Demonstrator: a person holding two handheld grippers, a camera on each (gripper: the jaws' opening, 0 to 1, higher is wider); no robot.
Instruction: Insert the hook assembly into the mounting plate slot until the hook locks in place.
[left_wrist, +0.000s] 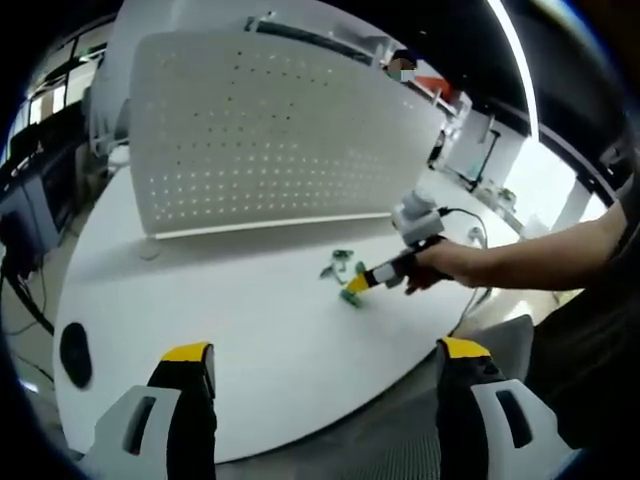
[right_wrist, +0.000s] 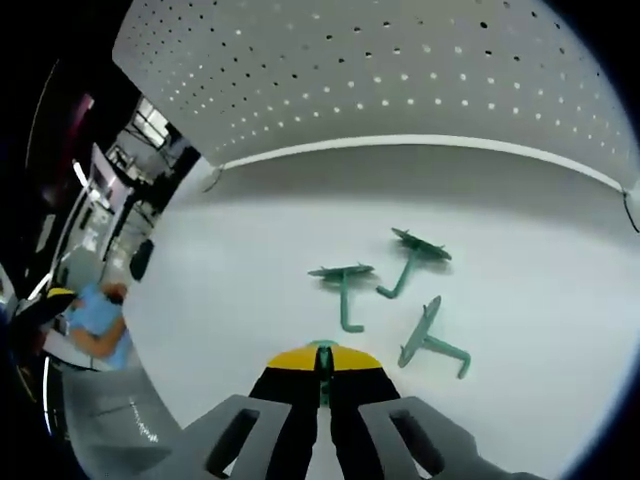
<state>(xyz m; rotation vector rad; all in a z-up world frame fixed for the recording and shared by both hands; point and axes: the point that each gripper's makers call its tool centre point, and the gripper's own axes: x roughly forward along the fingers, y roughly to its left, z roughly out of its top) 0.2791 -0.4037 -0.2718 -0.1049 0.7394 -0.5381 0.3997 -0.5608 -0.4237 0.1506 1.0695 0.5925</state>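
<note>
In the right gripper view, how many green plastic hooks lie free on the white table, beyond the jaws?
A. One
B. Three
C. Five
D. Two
B: three green plastic hooks lie apart on the white table, one at the left, one further back and one at the right, below the white perforated panel.

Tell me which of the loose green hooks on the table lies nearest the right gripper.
The left hook, right above the right gripper, its stem pointing down toward the jaws. The upper right hook and the lower right hook lie farther off.
</note>
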